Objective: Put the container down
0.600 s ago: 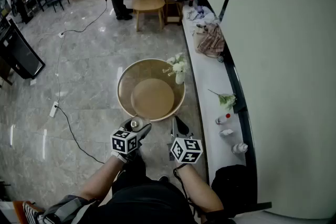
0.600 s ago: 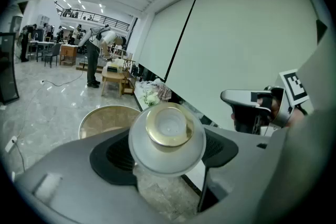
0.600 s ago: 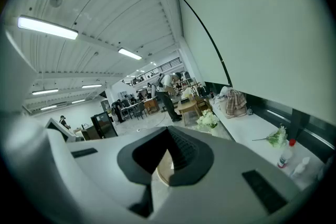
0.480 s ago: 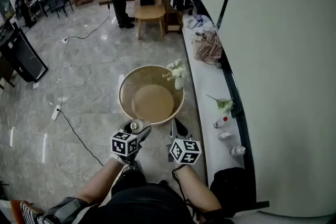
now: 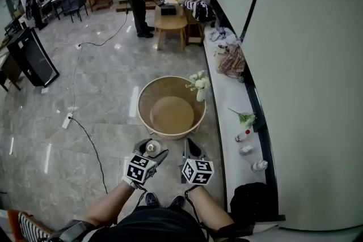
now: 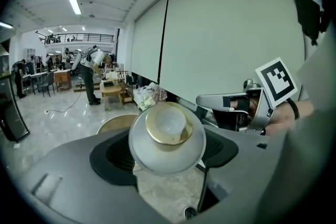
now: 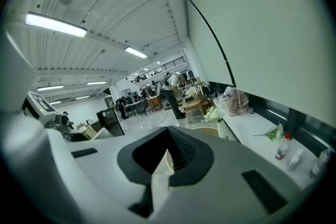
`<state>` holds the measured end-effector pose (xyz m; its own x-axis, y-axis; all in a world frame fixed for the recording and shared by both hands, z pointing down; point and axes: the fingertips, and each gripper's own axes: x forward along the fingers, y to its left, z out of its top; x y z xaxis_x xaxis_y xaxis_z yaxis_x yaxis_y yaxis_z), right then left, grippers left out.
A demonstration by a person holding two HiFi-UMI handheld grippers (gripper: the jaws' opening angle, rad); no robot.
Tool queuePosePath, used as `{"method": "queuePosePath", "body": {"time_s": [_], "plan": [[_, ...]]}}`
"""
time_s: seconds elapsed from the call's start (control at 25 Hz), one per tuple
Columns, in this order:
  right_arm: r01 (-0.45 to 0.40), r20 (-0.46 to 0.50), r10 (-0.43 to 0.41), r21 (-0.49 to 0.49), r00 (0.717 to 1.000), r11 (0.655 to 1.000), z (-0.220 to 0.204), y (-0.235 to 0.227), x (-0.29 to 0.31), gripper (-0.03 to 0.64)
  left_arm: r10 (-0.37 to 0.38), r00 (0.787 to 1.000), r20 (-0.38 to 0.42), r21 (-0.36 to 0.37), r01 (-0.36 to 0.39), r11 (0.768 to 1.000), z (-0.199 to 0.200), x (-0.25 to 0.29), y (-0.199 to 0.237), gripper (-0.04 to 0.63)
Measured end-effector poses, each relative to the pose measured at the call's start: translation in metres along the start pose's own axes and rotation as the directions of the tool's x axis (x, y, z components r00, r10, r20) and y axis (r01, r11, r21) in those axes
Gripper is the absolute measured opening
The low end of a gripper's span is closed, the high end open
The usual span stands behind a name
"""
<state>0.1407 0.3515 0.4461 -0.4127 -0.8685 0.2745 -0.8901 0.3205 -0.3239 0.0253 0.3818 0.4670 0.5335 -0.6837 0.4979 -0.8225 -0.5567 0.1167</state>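
Jaws of our left hand-held gripper [image 6: 166, 152] are spread wide and pinch the container [image 6: 168, 128] from both sides. It is a small round pot with a gold ring on top. We hold it up in the air, and nothing is under it but the floor [image 5: 102, 88]. Our right hand-held gripper [image 7: 167, 152] is just beside the left one. Its tips are pressed together and it holds nothing. Near us, a little ahead, is a round table [image 5: 148, 93] with a vase of white flowers [image 5: 199, 88] at its far edge. The container is not over the table yet. So we think the job is not done. The picking up is done, but the putting down is not. We think we need to find a flat spot, maybe that table, bring the container low onto it, and let go.
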Motion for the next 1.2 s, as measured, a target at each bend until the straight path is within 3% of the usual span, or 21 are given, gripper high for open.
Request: {"method": "queuePosePath", "body": {"time_s": [0.28, 0.52, 0.76, 1.2], "plan": [[-0.05, -0.091, 0.051, 0.01, 0.995, 0.999, -0.037, 0.044, 0.01, 0.008, 0.036, 0.997, -0.074, -0.04, -0.039, 0.998, -0.041, -0.023, 0.033, 0.343], [-0.081, -0.05, 0.079, -0.039, 0.996, 0.996, -0.017, 0.077, 0.015, 0.008, 0.042, 0.999, -0.028, 0.006, -0.042, 0.999, -0.018, -0.037, 0.049, 0.342], [-0.051, 0.012, 0.052, -0.07, 0.999, 0.996, 0.013, 0.1, 0.02, 0.008, 0.03, 0.999, 0.021, 0.046, -0.031, 0.998, 0.007, -0.056, 0.065, 0.342], [-0.019, 0.03, 0.02, -0.045, 0.999, 0.999, 0.006, 0.121, 0.024, 0.008, -0.005, 0.999, 0.033, 0.044, 0.003, 0.999, -0.006, -0.073, 0.09, 0.342]]}}
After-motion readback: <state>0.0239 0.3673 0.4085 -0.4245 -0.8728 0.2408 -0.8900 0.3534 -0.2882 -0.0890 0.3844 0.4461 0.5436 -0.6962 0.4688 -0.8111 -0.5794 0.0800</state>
